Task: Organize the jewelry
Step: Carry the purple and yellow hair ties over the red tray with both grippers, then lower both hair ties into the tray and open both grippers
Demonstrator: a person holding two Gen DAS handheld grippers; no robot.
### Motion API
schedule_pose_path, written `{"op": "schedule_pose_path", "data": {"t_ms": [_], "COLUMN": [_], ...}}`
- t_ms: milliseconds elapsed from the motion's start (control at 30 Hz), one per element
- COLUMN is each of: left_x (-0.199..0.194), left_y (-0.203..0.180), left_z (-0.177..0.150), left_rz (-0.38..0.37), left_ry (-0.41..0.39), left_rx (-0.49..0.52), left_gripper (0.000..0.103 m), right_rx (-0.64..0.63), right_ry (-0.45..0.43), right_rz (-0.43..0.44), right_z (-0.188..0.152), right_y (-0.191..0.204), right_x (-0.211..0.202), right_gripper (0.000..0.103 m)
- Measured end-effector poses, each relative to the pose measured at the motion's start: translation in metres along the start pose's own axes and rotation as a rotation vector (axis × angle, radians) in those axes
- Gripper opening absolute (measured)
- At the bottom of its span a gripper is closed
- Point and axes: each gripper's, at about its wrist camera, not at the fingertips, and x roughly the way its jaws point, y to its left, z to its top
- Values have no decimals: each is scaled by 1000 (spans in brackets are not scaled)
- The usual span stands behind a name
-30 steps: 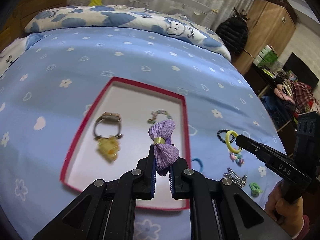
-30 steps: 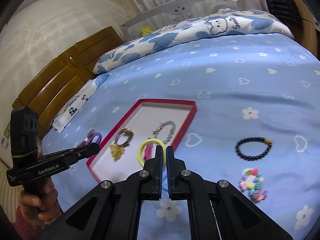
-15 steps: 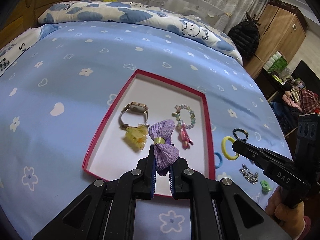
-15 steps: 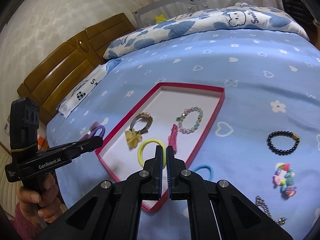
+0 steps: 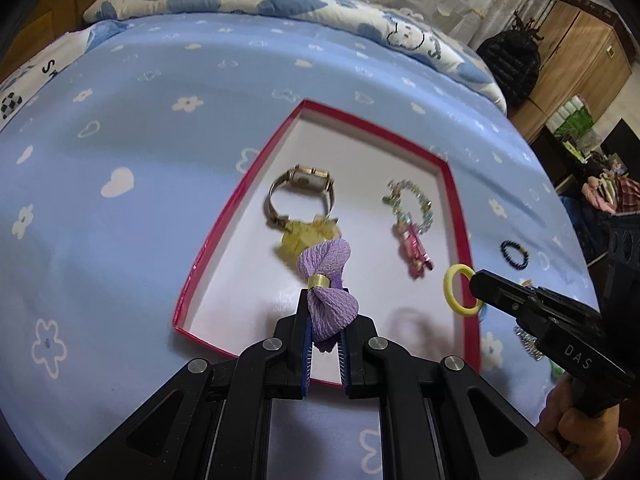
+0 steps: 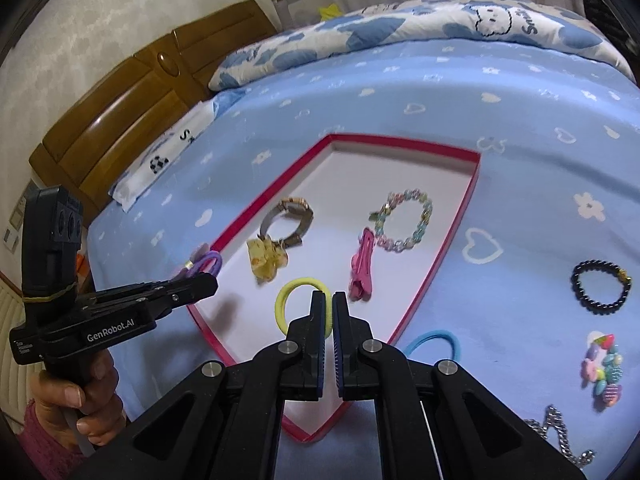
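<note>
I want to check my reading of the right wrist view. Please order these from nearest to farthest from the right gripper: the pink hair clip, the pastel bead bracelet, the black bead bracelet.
From the right gripper:
1. Pink hair clip, inside the red tray, just beyond the fingertips.
2. Pastel bead bracelet, inside the tray, behind the clip.
3. Black bead bracelet, on the blue bedsheet, far to the right.

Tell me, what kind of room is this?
Most likely a bedroom. There is a bed with a blue sheet, a cloud-patterned quilt and a wooden headboard, plus a wardrobe.

Red-rimmed white tray (image 5: 456, 208), lilac bow (image 5: 328, 280), yellow hair tie (image 6: 298, 306), pale blue flower-and-heart bedsheet (image 5: 140, 128).
</note>
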Motion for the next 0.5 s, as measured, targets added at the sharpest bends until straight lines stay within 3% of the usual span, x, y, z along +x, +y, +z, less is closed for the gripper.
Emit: {"op": "schedule_pose_path", "data": {"t_ms": [500], "left_x": [32], "left_y": [0], "left_z": [1], "left_rz": [52], "left_ry": [47], "left_rx": [8], "left_gripper": [11], "right_rx": [-20], "right_ry": [84], "right_rz": [-33], "right_z": [-3], "right_y": [-3], "right_x": [36], "right_gripper": [7]}}
